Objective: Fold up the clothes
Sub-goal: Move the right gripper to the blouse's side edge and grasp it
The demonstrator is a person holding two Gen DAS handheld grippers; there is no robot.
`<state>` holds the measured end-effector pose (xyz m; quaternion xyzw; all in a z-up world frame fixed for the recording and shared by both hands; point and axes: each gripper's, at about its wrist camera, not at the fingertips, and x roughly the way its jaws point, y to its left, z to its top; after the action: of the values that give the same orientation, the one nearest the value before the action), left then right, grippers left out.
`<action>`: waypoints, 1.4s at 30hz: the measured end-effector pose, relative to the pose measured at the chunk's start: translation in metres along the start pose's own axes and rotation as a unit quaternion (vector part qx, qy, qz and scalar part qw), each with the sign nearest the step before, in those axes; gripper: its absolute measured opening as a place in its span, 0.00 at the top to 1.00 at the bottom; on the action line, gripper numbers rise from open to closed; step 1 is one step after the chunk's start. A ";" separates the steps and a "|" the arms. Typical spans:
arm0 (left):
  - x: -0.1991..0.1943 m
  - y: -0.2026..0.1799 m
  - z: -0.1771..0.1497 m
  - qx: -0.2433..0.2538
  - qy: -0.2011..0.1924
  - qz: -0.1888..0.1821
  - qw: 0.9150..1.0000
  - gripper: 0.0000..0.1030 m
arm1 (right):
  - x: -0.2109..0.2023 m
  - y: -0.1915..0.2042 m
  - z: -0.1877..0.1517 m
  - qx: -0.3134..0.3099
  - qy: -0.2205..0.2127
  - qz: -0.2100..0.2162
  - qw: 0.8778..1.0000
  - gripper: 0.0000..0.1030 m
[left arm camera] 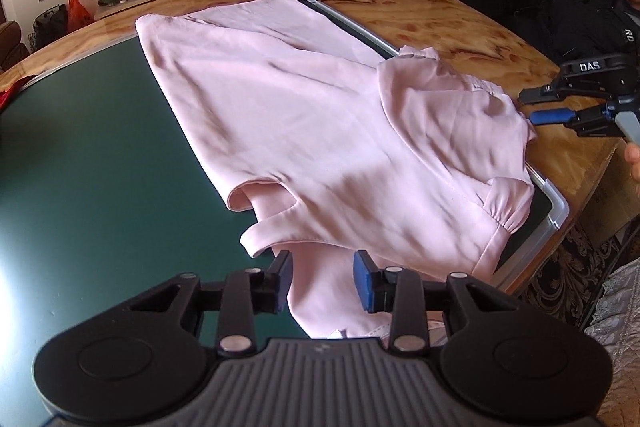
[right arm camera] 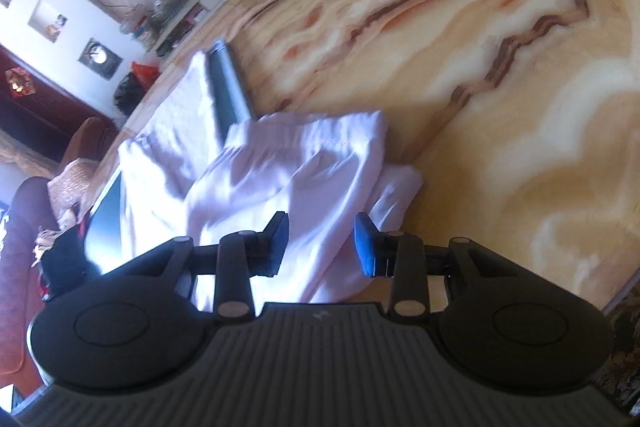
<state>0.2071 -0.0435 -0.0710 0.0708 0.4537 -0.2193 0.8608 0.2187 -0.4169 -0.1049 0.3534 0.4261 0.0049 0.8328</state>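
While only one garment is in play, a pale pink blouse [left arm camera: 320,123], there are two grippers around it, one in each of the person's hands. The blouse lies mostly flat on a single dark green mat [left arm camera: 92,163] with a pale frame, which rests on one marbled amber table [left arm camera: 460,23]; one sleeve is folded in over the body and its far edge spills past the mat's frame onto the table. The left gripper [left arm camera: 322,281] hangs over the blouse's near edge with its jaws partly open, the fabric seen between the two blue pads but not pinched. The right gripper [right arm camera: 322,243] sits at the blouse's sleeve side, jaws likewise partly apart, cloth below the gap and neither pad pressing on it. One seated person in a dark jacket [left arm camera: 592,15] watches from the table's far side.
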 end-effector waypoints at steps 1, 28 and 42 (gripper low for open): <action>-0.003 -0.001 -0.002 0.008 -0.004 -0.006 1.000 0.62 | -0.005 0.007 -0.014 -0.012 0.010 0.012 1.000 0.59; 0.009 0.051 0.018 -0.018 -0.006 0.001 1.000 0.57 | 0.083 0.205 0.057 -0.201 0.054 0.109 0.972 0.59; 0.065 0.105 0.063 -0.050 -0.025 -0.018 0.998 0.55 | 0.356 0.354 0.128 -0.343 0.124 0.033 0.931 0.59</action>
<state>0.3326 0.0103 -0.0955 0.0142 0.4437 -0.2137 0.8702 0.6400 -0.1165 -0.0968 0.0569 0.4863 0.2214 0.8434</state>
